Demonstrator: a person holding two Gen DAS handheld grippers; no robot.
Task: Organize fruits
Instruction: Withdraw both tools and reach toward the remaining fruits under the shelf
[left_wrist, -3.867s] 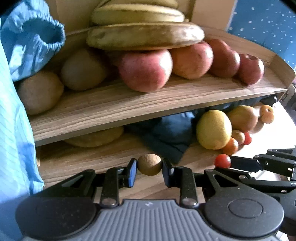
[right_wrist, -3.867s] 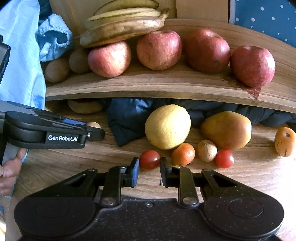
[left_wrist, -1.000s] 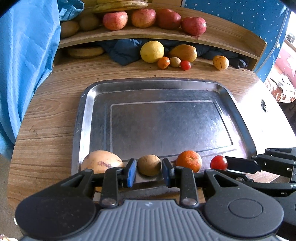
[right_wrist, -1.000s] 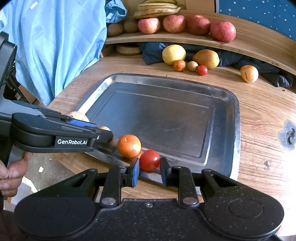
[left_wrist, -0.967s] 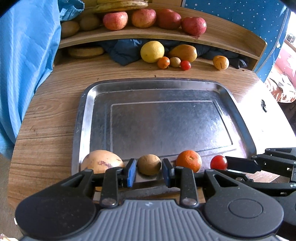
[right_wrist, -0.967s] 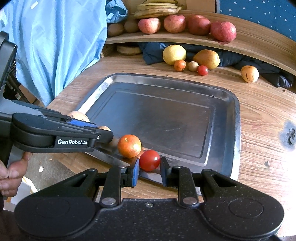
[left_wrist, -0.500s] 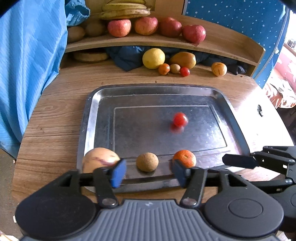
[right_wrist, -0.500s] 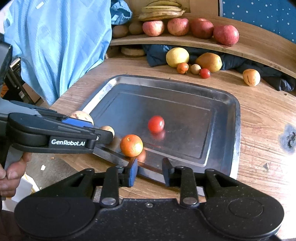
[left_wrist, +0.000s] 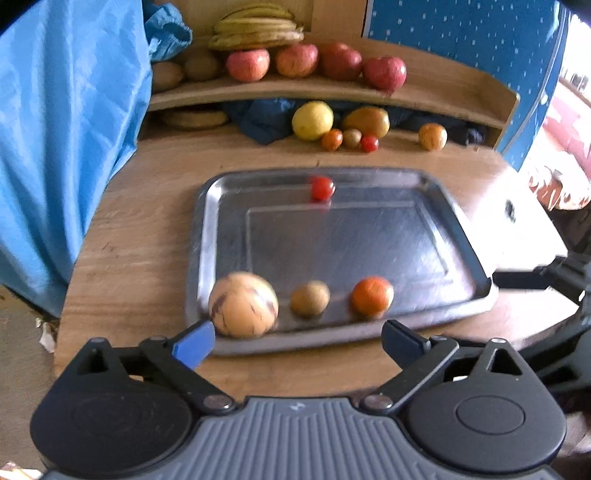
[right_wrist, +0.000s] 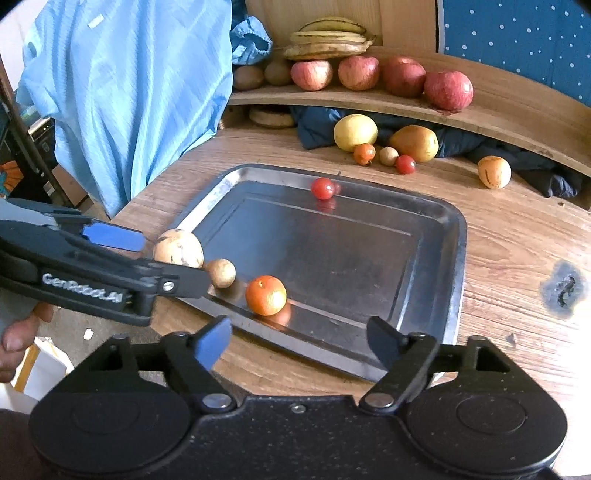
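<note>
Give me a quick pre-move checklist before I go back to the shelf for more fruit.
1. Left gripper empty: ok, fingers opening, nothing between them.
2. Right gripper empty: ok, fingers opening, nothing between them.
3. Brown fruit released onto the tray: ok, it sits between the large tan fruit and the orange.
4. Cherry tomato in line with the others: not ok, it is at the tray's far edge.
5. Tomato at rest: cannot tell.
6. Fruit left under the shelf: ok, several remain.
</note>
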